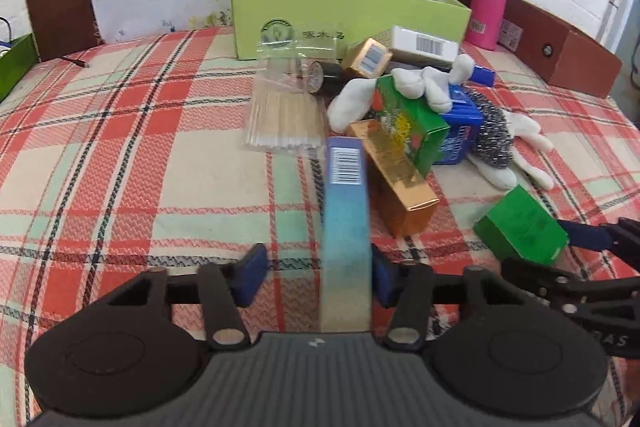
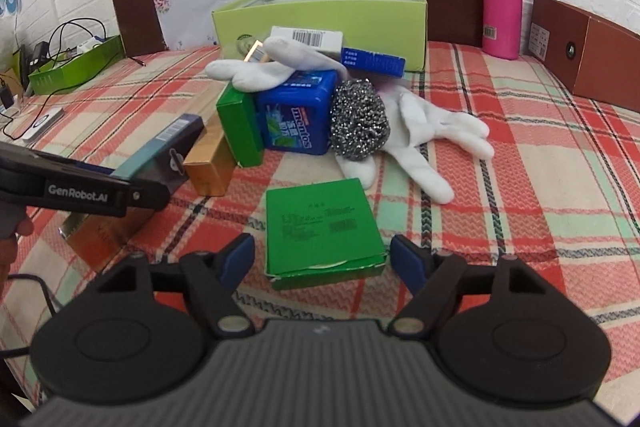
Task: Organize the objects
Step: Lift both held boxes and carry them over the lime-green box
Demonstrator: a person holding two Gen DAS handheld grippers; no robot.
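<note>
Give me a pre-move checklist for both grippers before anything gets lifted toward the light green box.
1. Flat green box sits between the right gripper pads: ok.
2. Right pads pressing on it: not ok, gaps show on both sides.
3. Long blue box lies between the left gripper pads: ok.
4. Left grip firm: not ok, the left pad stands clear of the box; the right pad looks close or touching.
5. Light green box open at the top: ok; free room inside: cannot tell.
6. Grippers clear of each other: ok, though they work close together.
</note>
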